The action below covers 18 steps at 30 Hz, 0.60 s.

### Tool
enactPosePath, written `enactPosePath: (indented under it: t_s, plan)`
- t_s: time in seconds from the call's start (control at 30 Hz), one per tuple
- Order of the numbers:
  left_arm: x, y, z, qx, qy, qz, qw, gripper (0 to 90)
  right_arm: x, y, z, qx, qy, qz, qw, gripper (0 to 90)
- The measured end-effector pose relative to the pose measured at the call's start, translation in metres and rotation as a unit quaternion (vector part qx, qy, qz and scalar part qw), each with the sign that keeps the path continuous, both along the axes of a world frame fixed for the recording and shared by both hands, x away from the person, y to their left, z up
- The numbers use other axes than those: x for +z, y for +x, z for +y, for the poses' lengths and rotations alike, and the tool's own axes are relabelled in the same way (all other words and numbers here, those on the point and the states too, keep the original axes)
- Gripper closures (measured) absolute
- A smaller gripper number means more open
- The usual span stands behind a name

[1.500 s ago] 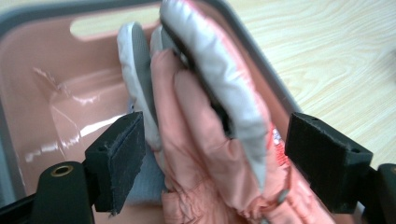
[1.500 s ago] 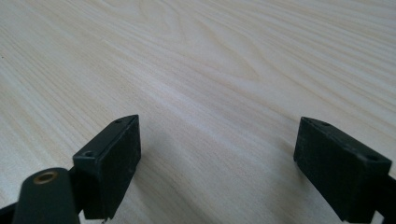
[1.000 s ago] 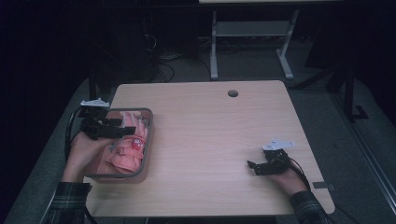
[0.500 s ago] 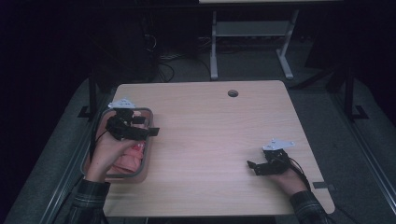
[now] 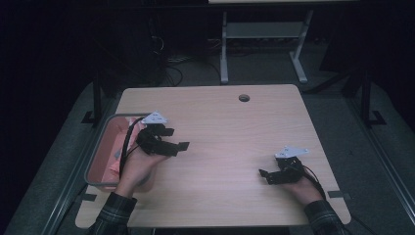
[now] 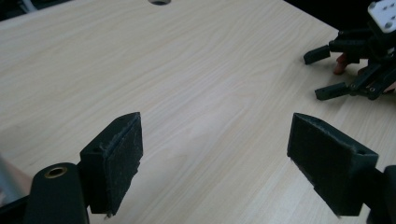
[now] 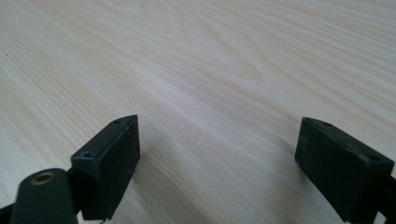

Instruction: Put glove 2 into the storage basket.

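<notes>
The tray sits at the left edge of the table, a shallow grey-rimmed box with pink stuff lying in it; what that pink stuff is cannot be told from the high view; the tray's right rim lies partly under the person's left hand.

The left gripper is held just to the right of the tray, over bare wood, pointing toward the middle of the table; its jaws stand wide apart with nothing between them; in the left gripper view only pale wood grain lies between the two black pads, and they hang above the surface rather than on it; a black cable loops from the gripper back over the tray; the grey three-cornered plate tops it.

The right gripper is well apart from the tray, near the table's front right corner, held low in the right hand and pointing left; its jaws are likewise spread wide and hold nothing; the right gripper view has bare wood between them; it also appears at the top right of the left gripper view, far off across the table.

A round cable hole sits near the far edge of the table; beyond it, on the dark floor, stands the foot of a white frame; both sleeves at the near edge are plaid.
</notes>
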<state>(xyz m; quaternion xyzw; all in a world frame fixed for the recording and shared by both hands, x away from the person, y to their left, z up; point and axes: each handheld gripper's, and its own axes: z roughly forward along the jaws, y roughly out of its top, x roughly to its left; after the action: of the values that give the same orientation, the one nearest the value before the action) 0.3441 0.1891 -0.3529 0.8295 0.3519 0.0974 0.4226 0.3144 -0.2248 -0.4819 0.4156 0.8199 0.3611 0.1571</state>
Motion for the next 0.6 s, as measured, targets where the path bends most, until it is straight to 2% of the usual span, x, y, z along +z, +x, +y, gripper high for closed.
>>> enactPosePath:
  t_s: [0.37, 0.4, 0.6]
  plan:
    - [-0.027, -0.008, -0.027, -0.025, 0.021, -0.004, 0.9995, 17.8, 0.000, 0.000, 0.000, 0.000, 0.000, 0.001, 1.0000, 13.6]
    - [-0.029, -0.008, -0.029, -0.031, 0.029, -0.007, 0.9991, 17.8, 0.000, 0.000, 0.000, 0.000, 0.000, 0.001, 1.0000, 13.7]
    - [-0.044, -0.015, -0.044, -0.045, 0.040, -0.001, 0.9982, 17.8, 0.000, 0.000, 0.000, 0.001, 0.000, 0.001, 1.0000, 13.5]
